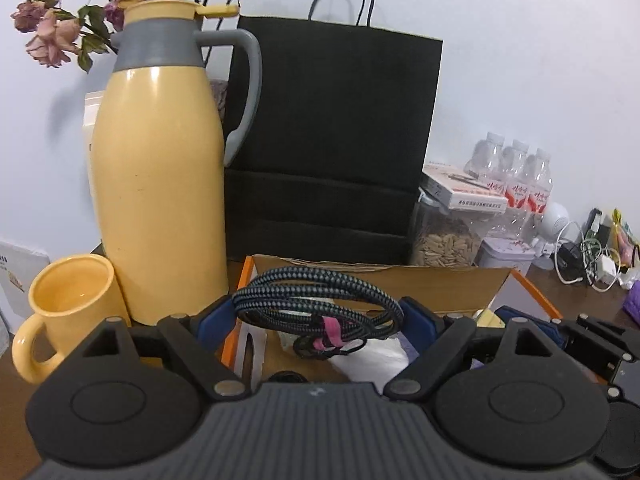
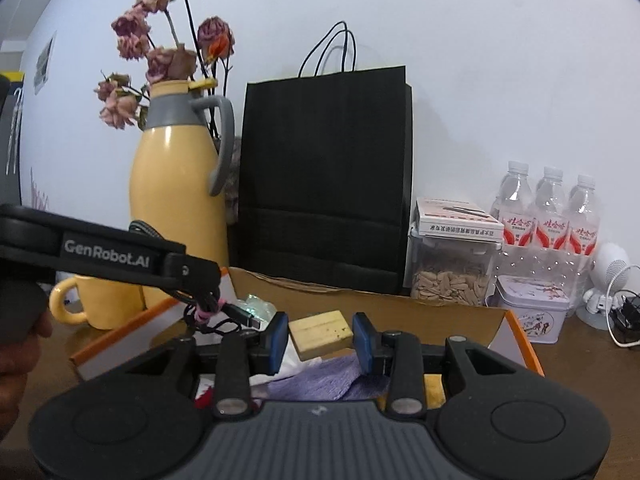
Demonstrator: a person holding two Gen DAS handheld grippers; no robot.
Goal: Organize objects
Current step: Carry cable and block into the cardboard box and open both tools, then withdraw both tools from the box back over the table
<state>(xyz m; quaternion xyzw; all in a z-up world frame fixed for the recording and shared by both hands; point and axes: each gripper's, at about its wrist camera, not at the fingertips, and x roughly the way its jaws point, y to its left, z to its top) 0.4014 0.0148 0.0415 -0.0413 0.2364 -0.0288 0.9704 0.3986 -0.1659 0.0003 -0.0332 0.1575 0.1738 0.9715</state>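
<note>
My left gripper (image 1: 320,316) is shut on a coiled black braided cable (image 1: 316,304) tied with a pink strap, held above an open cardboard box with orange edges (image 1: 460,284). In the right wrist view the left gripper (image 2: 204,300) comes in from the left with the cable (image 2: 224,314) hanging over the box (image 2: 400,304). My right gripper (image 2: 321,338) is shut on a small yellow wooden block (image 2: 321,333), held above the box's contents: purple cloth (image 2: 320,378) and white plastic.
A yellow thermos jug (image 1: 160,184) and yellow mug (image 1: 68,312) stand left of the box. A black paper bag (image 1: 336,140) stands behind it. To the right are a seed jar (image 2: 450,280), a tin (image 2: 532,308), water bottles (image 2: 548,216) and tangled chargers (image 1: 592,256).
</note>
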